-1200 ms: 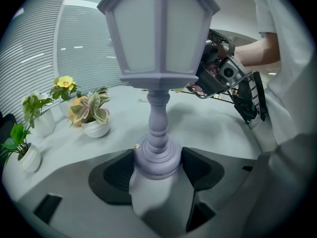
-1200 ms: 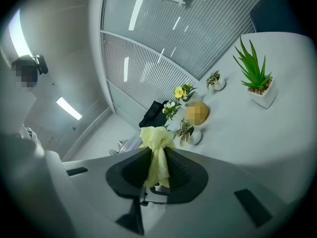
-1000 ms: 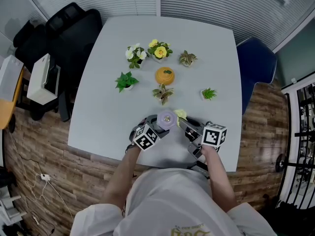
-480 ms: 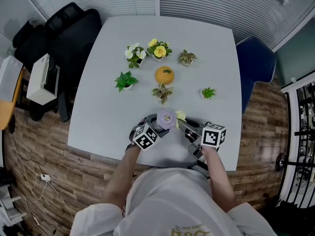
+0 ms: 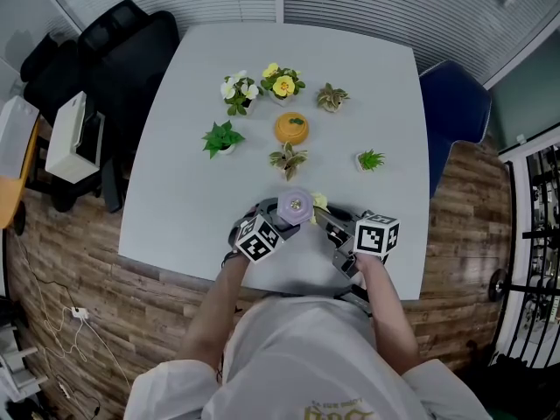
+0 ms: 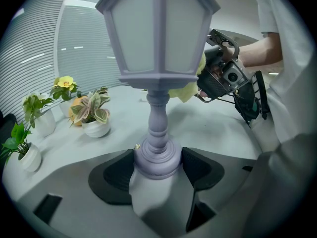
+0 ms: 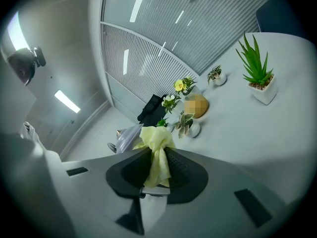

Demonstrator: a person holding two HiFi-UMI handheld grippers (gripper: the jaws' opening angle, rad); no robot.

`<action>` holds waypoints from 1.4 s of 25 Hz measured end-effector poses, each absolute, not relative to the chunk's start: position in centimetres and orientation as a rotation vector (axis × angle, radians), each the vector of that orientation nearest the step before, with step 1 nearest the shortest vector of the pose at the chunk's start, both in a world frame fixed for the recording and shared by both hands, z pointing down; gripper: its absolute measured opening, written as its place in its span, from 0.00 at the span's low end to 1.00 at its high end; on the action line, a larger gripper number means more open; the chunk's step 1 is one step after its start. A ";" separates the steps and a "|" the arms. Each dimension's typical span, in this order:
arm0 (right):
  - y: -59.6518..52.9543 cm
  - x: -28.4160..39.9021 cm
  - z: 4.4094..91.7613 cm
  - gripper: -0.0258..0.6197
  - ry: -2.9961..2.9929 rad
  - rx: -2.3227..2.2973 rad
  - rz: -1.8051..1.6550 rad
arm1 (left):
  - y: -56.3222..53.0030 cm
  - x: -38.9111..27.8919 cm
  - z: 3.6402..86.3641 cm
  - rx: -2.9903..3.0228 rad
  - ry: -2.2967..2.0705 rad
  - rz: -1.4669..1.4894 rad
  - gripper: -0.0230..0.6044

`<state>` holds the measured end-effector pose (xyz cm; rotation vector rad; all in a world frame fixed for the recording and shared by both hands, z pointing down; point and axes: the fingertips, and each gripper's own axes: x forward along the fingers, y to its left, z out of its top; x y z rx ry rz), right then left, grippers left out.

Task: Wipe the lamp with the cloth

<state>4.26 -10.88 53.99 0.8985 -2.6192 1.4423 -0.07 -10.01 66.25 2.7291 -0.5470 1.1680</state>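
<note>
- The left gripper (image 6: 157,168) grasps the lamp (image 6: 157,83): its two dark jaws close in on the round lilac base from either side, and both pads touch it.
- The lamp stands upright on the grey table (image 5: 192,191), near the edge closest to the person, with its lantern-shaped head above the jaws.
- The right gripper (image 7: 157,170) is clenched on the cloth (image 7: 156,140); the jaws are drawn nearly together, with only the pale yellow fabric between them.
- The cloth is pinched along its middle, and a bunched end sticks out past the jaw tips.
- In the left gripper view the right gripper comes in from the right, and the bunched cloth lies against the lower right side of the lamp's head.
- Several small potted plants (image 5: 238,94) and an orange round object (image 5: 291,129) sit farther back on the table, well apart from both grippers.
</note>
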 end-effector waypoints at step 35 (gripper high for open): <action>-10.5 4.5 55.0 0.18 -2.507 1.111 1.367 | -10.3 -0.7 66.5 2.439 -0.985 1.073 0.54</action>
